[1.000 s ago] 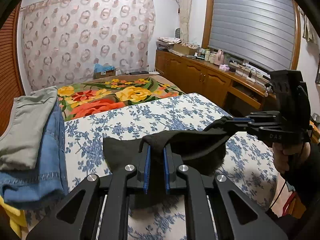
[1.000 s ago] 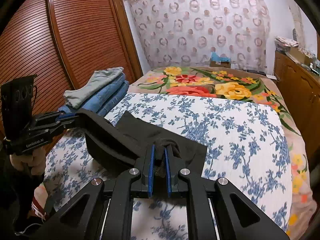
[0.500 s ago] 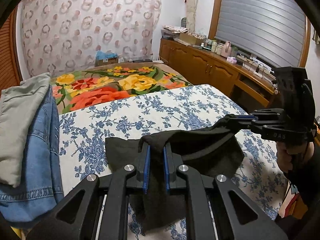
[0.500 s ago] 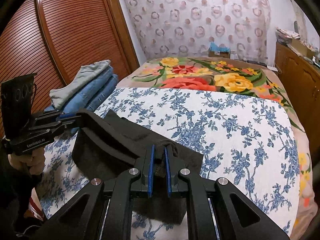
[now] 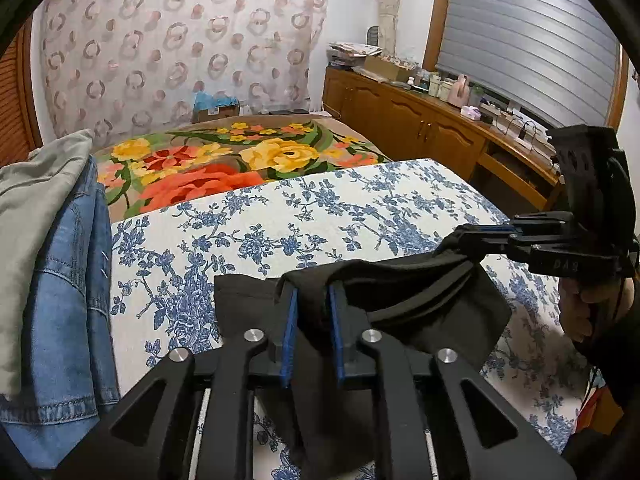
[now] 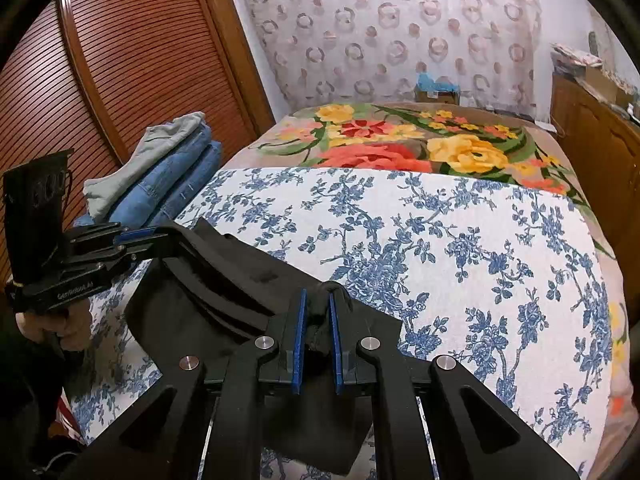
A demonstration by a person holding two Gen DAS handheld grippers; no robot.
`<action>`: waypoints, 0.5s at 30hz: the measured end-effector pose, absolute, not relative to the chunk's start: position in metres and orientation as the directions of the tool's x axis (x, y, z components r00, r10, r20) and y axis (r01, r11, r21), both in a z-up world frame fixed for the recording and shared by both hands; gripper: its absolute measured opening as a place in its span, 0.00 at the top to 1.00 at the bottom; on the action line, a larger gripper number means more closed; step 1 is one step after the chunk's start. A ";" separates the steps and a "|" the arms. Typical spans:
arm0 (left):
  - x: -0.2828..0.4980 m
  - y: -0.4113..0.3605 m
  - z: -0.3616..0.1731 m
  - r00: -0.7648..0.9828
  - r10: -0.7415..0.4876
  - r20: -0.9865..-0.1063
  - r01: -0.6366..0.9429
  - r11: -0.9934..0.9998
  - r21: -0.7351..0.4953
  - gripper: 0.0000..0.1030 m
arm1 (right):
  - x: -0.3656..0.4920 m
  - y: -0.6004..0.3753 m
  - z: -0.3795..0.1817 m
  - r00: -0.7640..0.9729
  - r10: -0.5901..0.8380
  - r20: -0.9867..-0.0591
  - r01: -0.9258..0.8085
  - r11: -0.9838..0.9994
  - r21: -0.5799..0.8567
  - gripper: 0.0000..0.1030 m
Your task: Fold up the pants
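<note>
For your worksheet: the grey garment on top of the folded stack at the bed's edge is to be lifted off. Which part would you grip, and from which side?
Probably the grey garment's near folded edge, approached from the bed side. That edge overhangs the blue jeans beneath and faces the open blue-flowered sheet; the wooden slatted door stands close behind the stack.

both handheld grippers are matte black with blue pads on the inner faces of the fingers (image 5: 289, 332) and silver round screws (image 6: 266, 342) at the linkage pivots. left gripper (image 6: 152, 240) body carries pale lettering, right gripper (image 5: 472, 240) body too; dark sleeve (image 5: 616, 356) at one wrist.
</note>
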State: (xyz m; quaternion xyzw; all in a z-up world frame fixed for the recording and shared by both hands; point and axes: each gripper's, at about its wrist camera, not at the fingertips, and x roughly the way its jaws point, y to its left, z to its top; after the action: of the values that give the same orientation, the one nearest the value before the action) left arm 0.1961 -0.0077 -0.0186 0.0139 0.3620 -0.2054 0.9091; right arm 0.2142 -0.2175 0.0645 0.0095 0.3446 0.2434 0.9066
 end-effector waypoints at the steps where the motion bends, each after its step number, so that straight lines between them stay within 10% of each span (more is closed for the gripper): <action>1: 0.197 -0.007 -0.019 0.651 -0.362 -0.667 0.380 0.916 -0.126 0.75 | 0.215 -0.217 0.064 0.644 0.445 -0.622 -0.434 0.882 0.182 0.91; 8: 0.196 0.003 -0.022 0.645 -0.366 -0.671 0.362 0.919 -0.153 0.36 | 0.217 -0.216 0.064 0.656 0.439 -0.614 -0.428 0.886 0.176 0.91; 15: 0.194 0.006 -0.032 0.632 -0.353 -0.690 0.356 0.923 -0.146 0.31 | 0.212 -0.225 0.070 0.703 0.389 -0.595 -0.382 0.913 0.146 0.75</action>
State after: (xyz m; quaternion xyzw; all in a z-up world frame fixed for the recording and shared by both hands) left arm 0.1936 0.0056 -0.0317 0.0019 0.3813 -0.1964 0.9034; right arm 0.2120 -0.2251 0.0698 0.0059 0.3235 0.2089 0.9228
